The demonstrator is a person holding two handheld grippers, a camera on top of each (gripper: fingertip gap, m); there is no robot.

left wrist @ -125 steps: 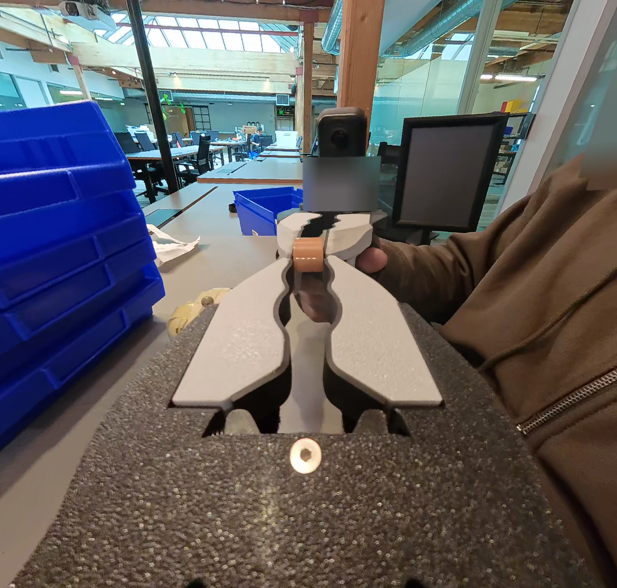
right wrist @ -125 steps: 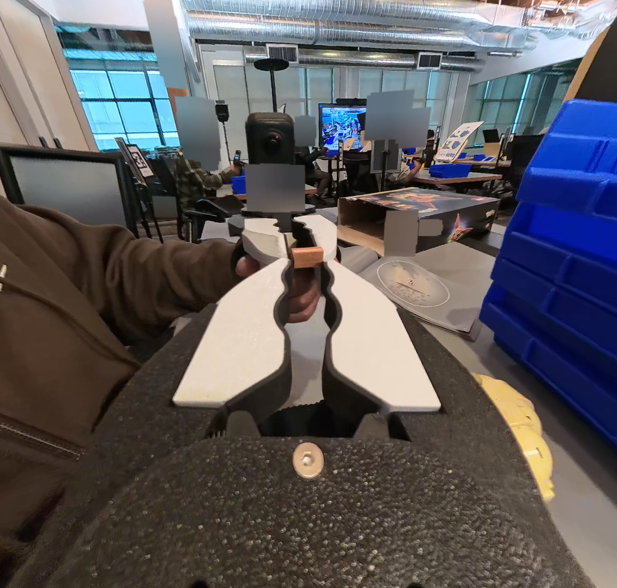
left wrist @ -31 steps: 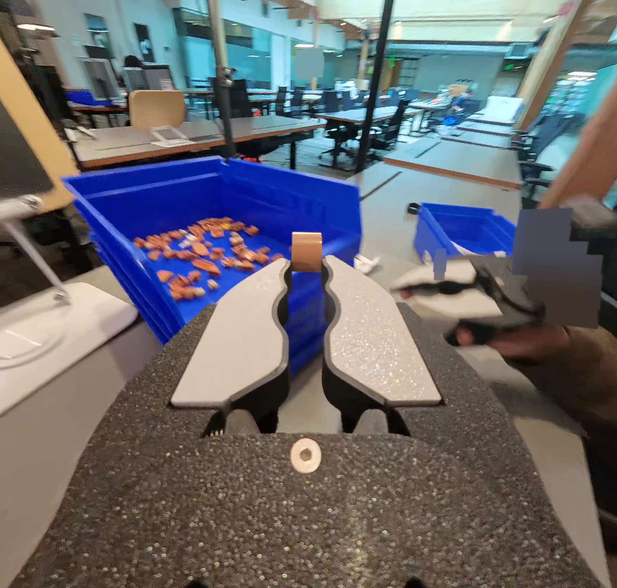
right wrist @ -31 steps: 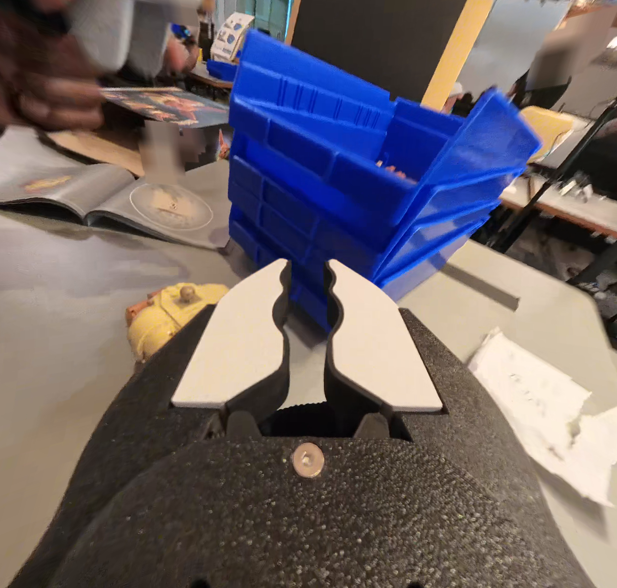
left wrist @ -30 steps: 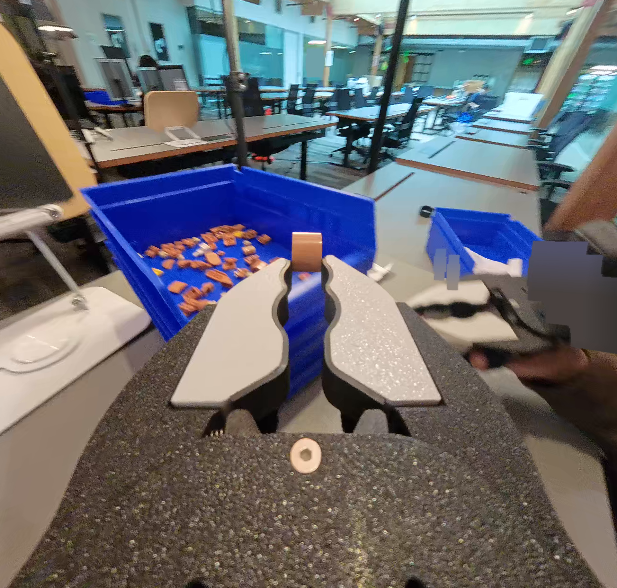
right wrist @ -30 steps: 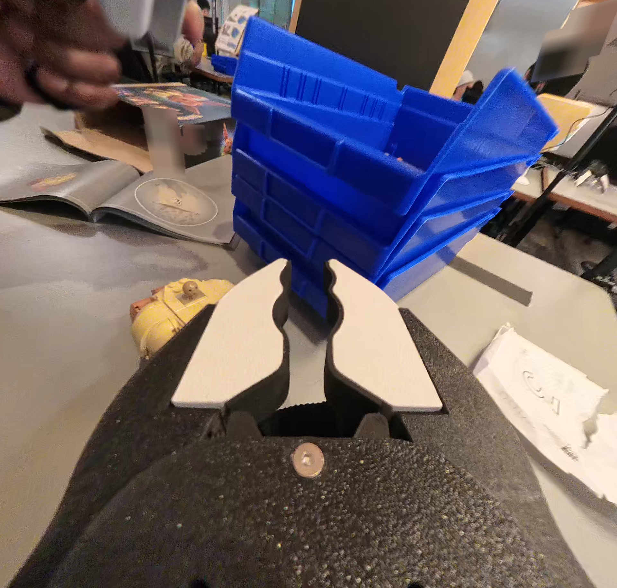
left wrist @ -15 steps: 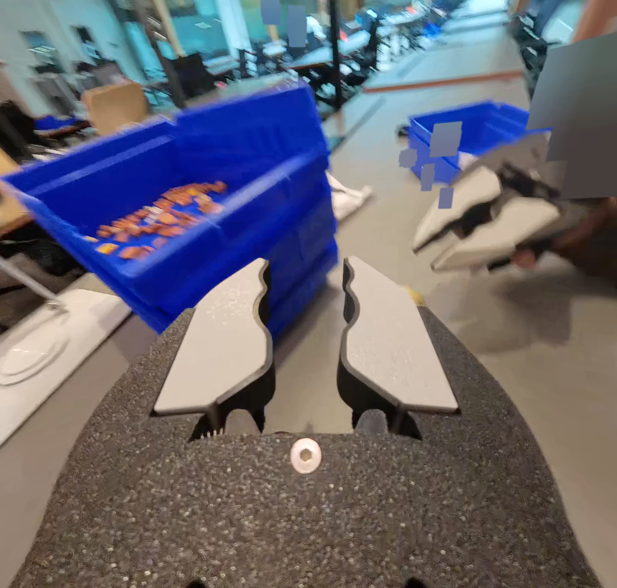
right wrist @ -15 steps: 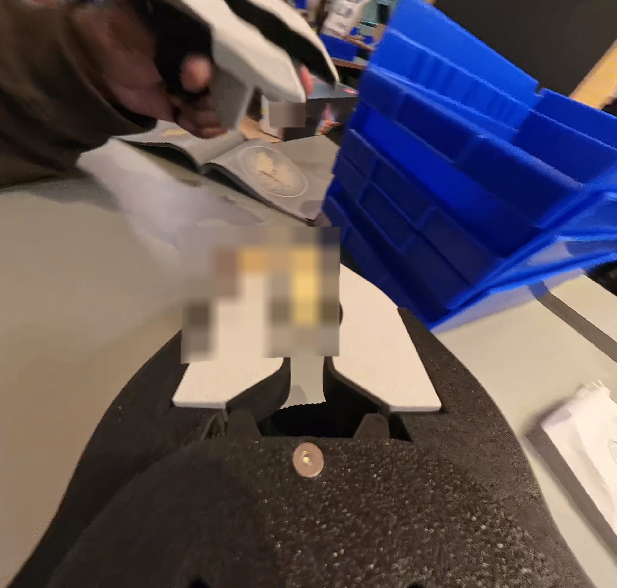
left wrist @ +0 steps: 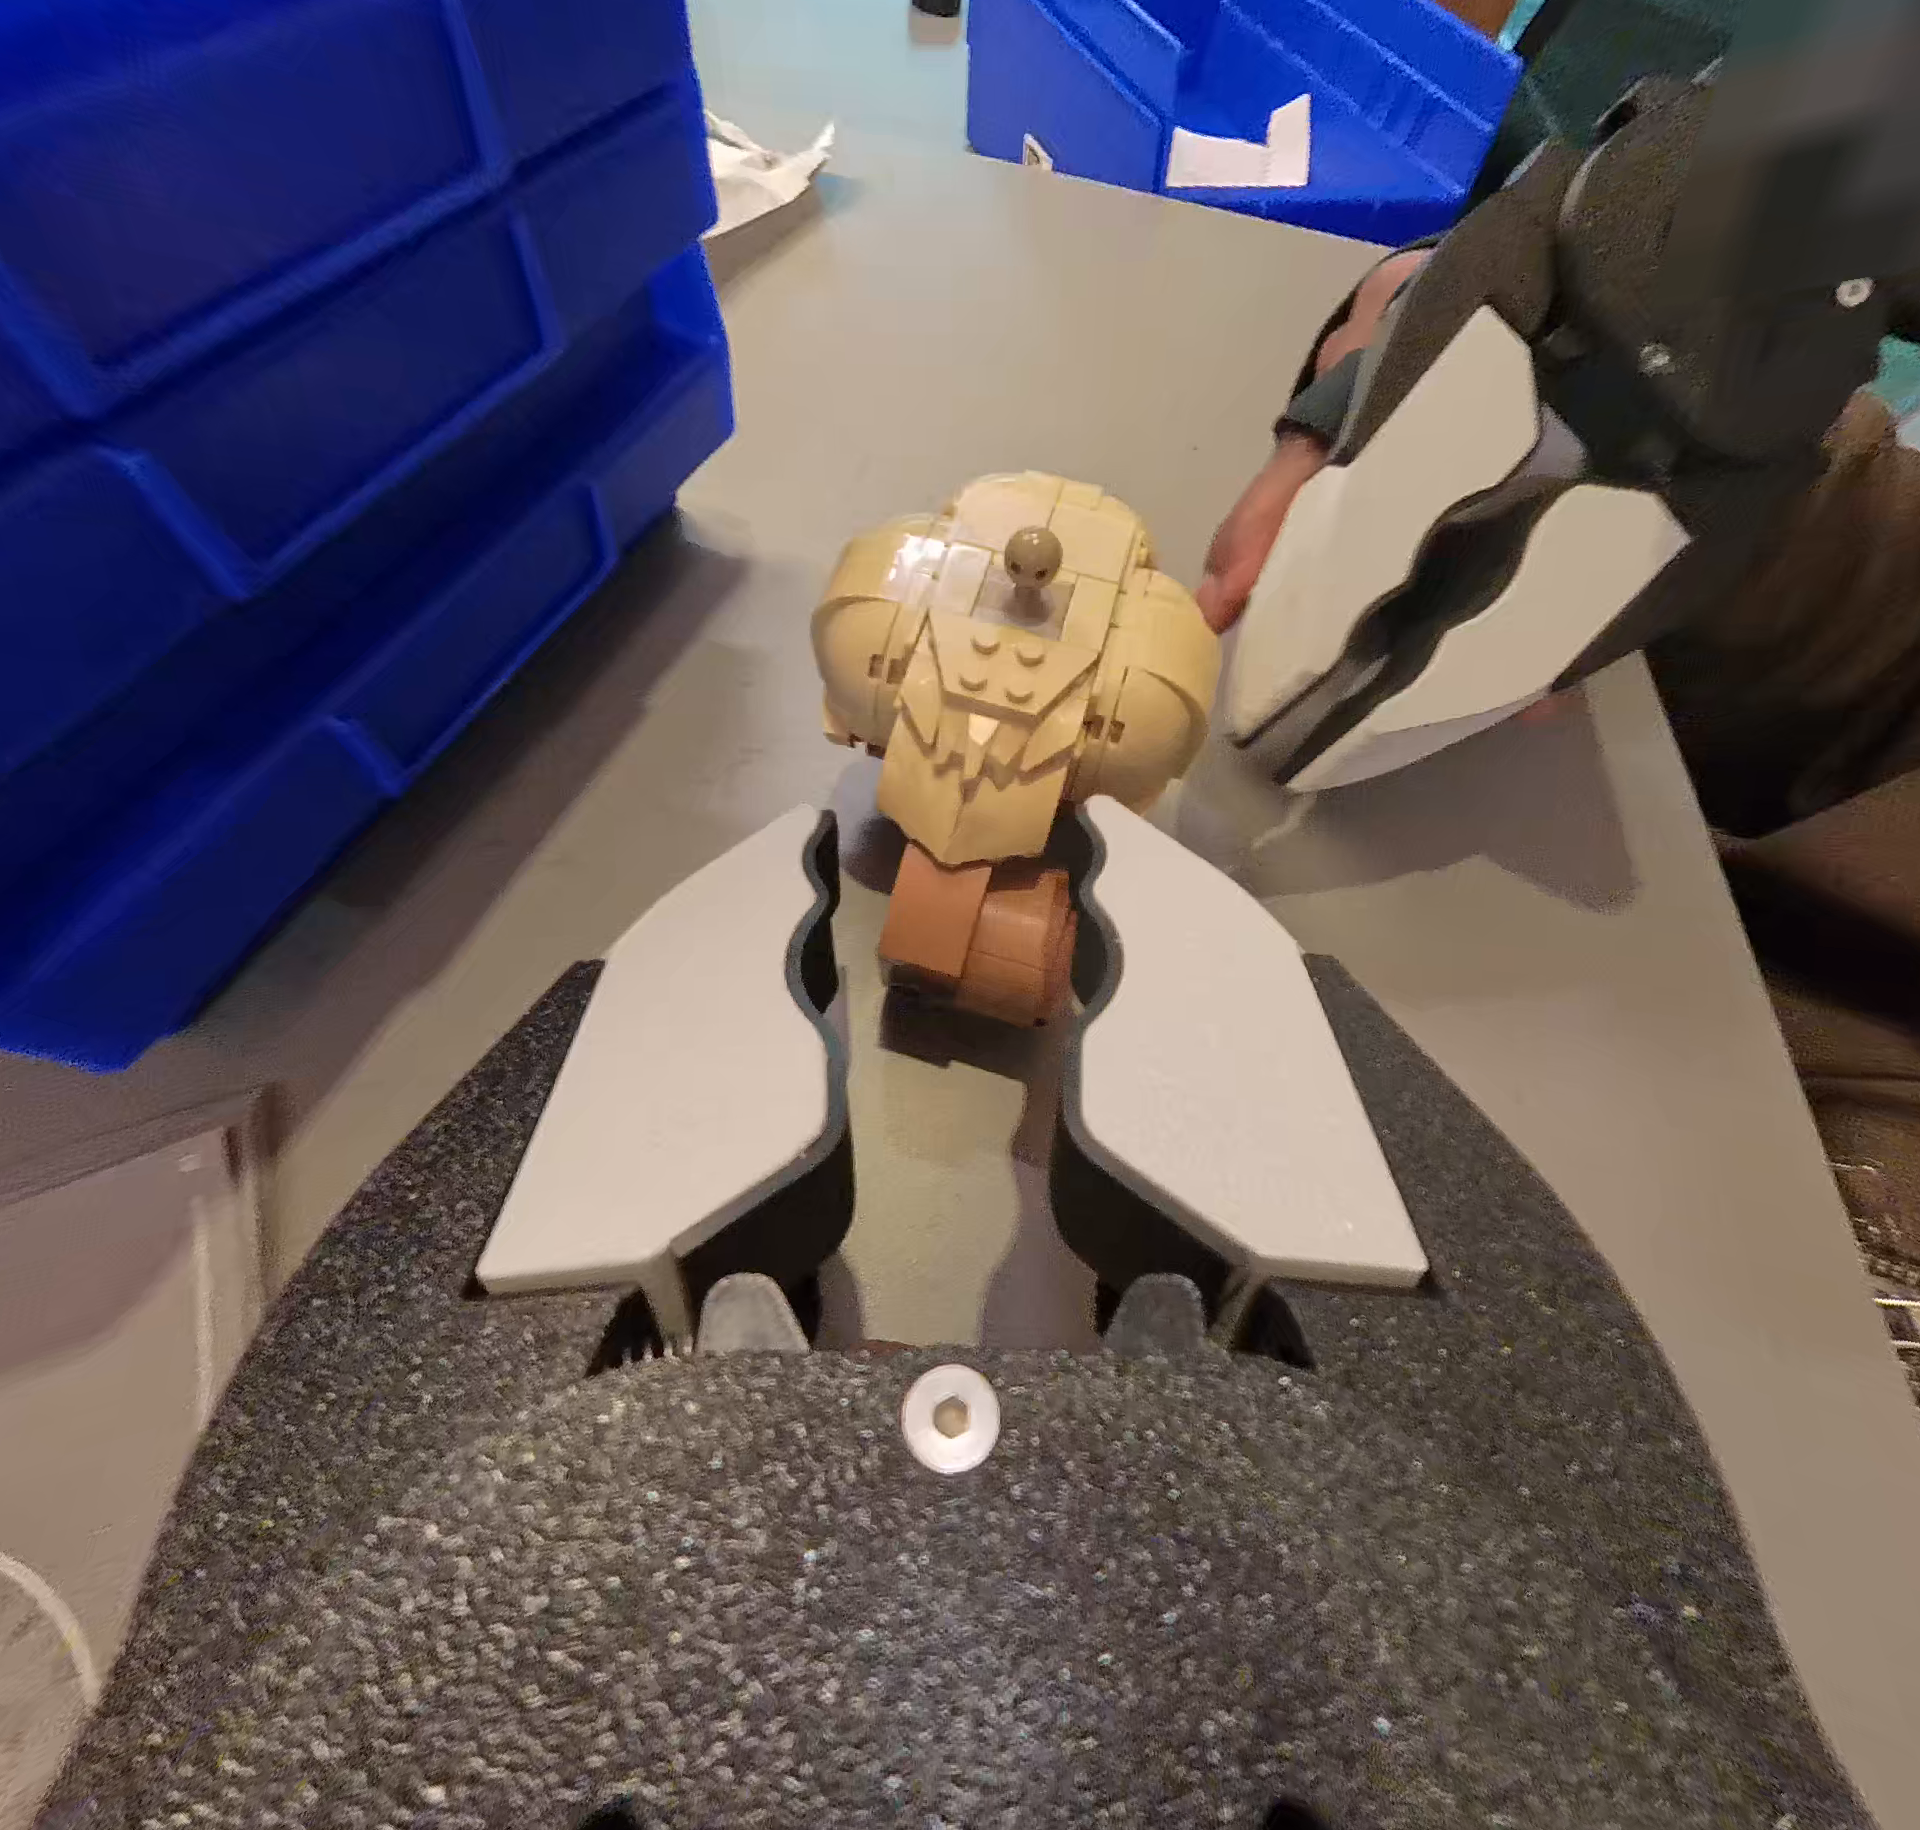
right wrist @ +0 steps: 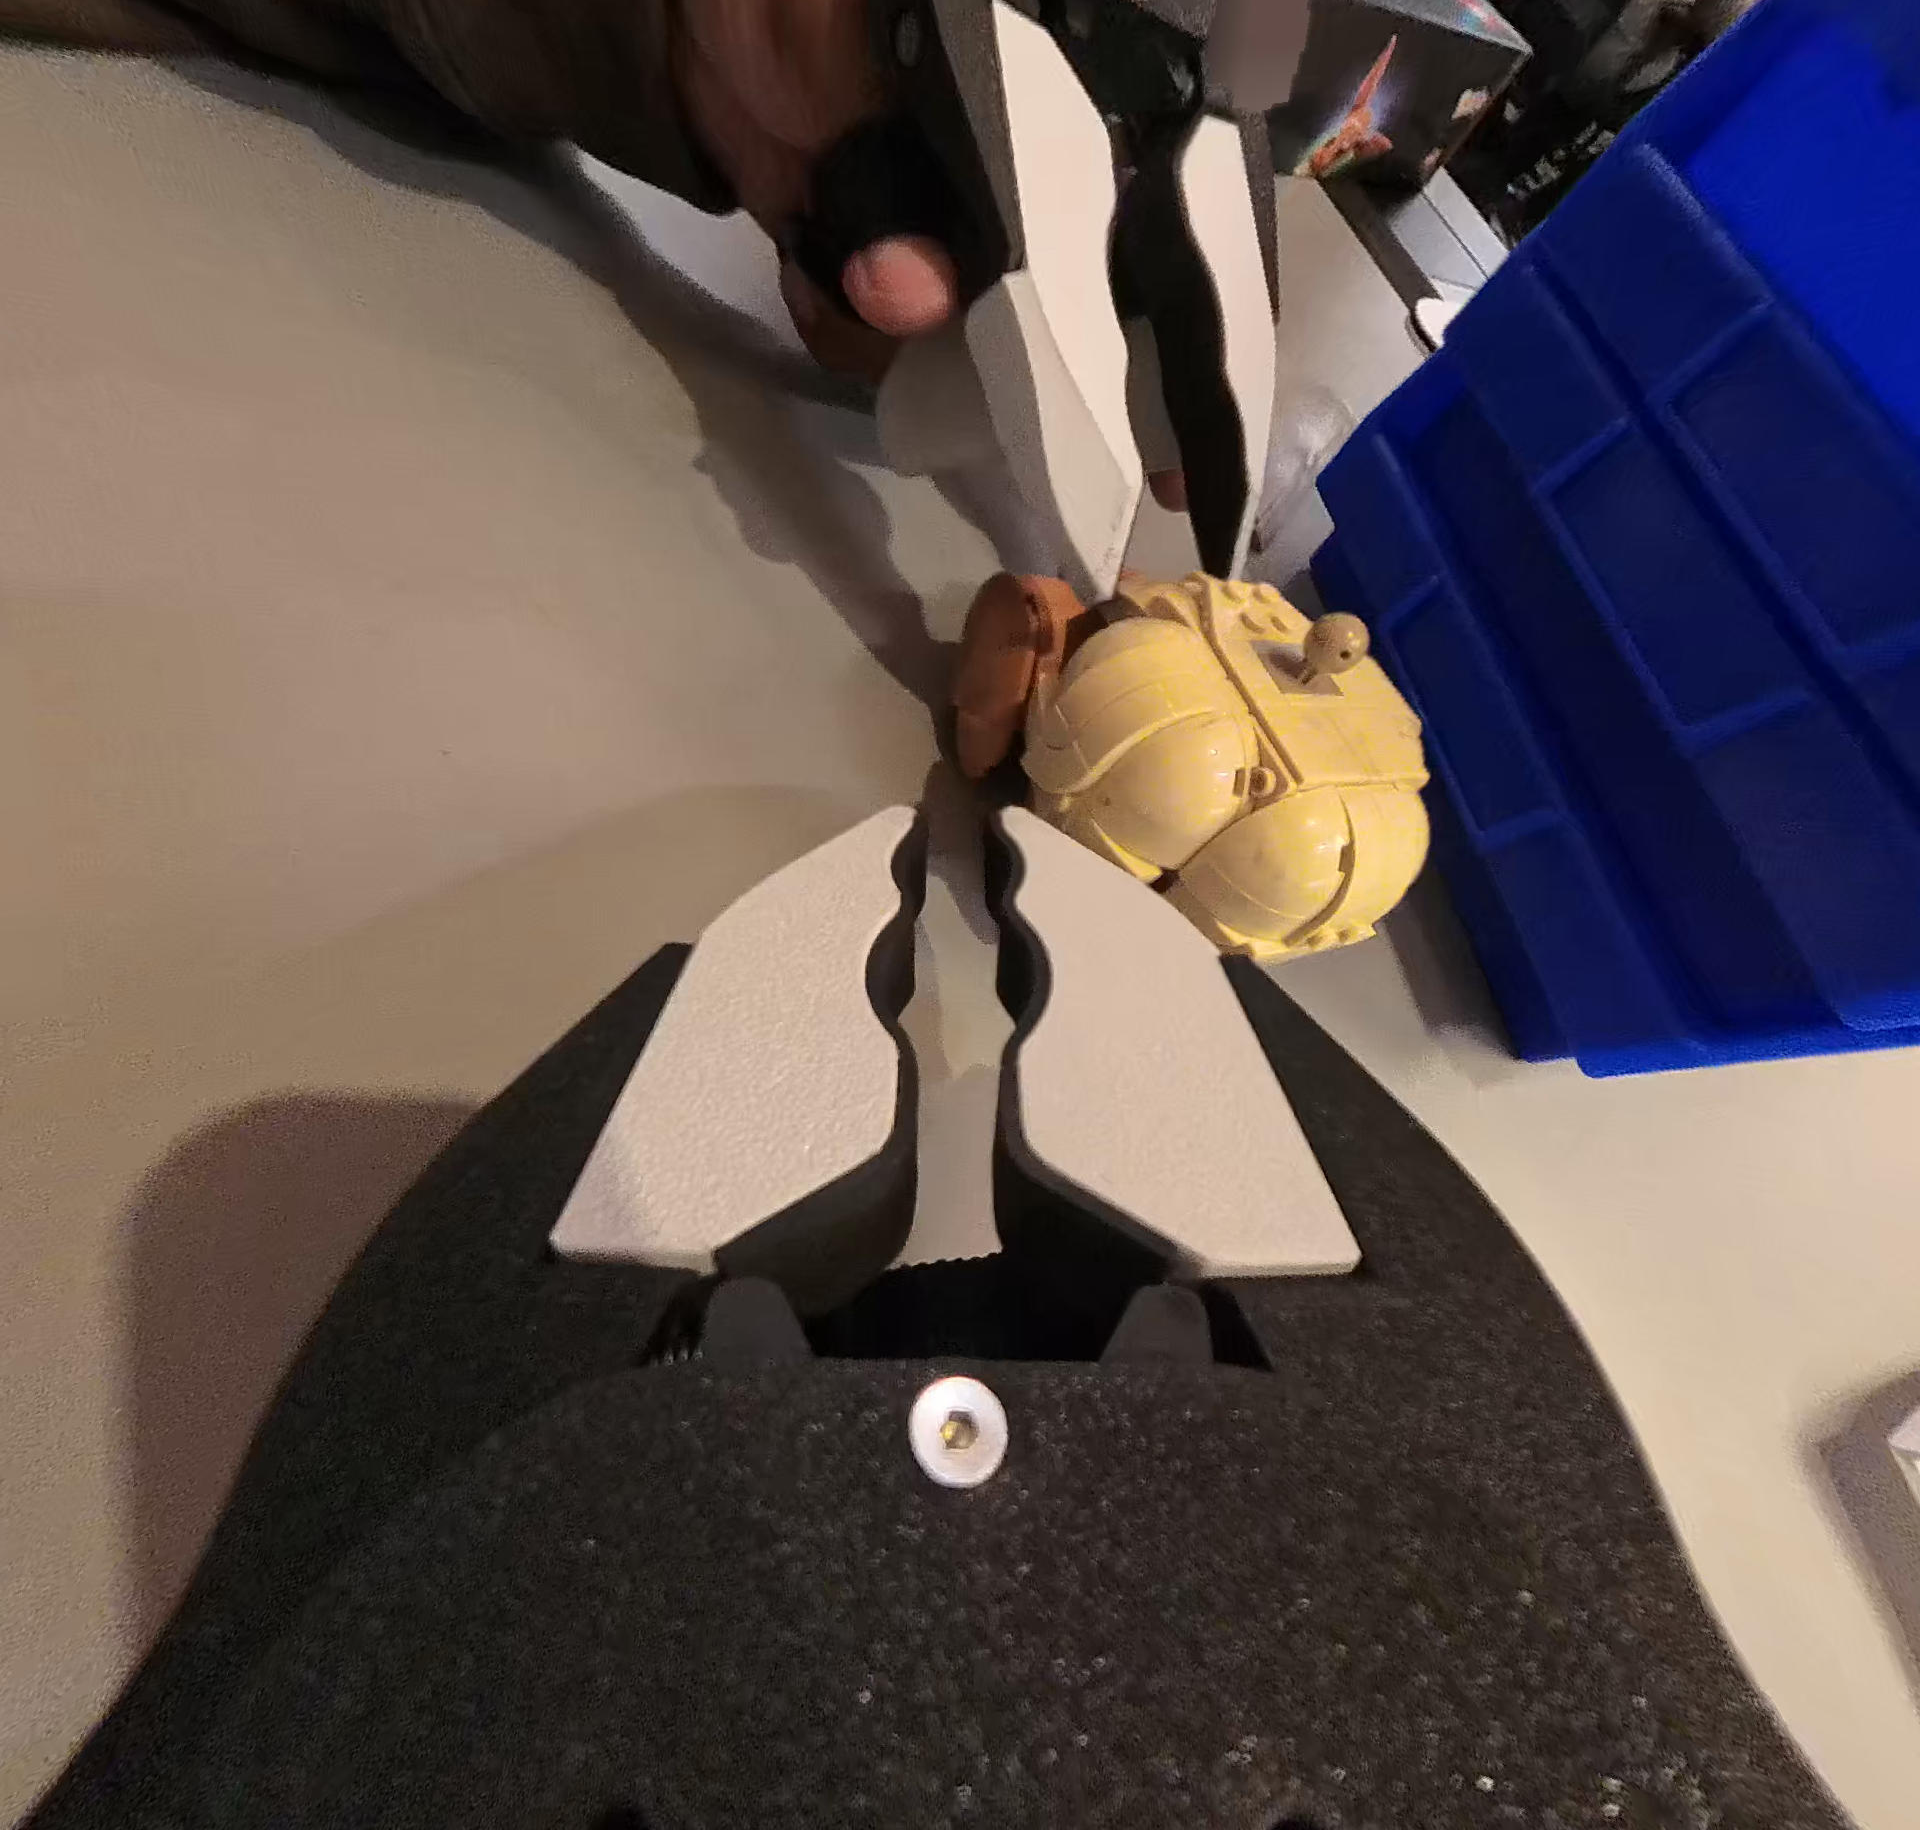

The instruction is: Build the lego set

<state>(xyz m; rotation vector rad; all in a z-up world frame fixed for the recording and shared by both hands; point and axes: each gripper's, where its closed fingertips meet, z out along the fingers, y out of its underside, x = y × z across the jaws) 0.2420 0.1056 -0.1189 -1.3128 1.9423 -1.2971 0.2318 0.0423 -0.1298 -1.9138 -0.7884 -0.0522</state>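
A tan rounded lego model (left wrist: 1023, 637) with a brown part (left wrist: 971, 933) at its near end lies on the grey table (left wrist: 1039, 326). My left gripper (left wrist: 956, 822) is open and its fingers stand on either side of the brown part without gripping it. My right gripper (left wrist: 1270, 764) is empty with its jaws almost together, its tips close to the model's right side. In the right wrist view the model (right wrist: 1226, 772) lies just beyond my right gripper (right wrist: 958, 824), with the left gripper (right wrist: 1179, 559) coming down on it from above.
A stack of blue bins (left wrist: 312, 378) stands close on the model's left and also shows in the right wrist view (right wrist: 1662, 585). Another blue bin (left wrist: 1226, 66) and crumpled paper (left wrist: 764, 165) lie farther back. A printed box (right wrist: 1382, 87) sits behind. The table edge (left wrist: 1704, 845) runs along the right.
A second ago my left gripper held a small brown piece over the bin. It has since opened, without the piece, and swung down onto the model. My right gripper has moved up to the model.
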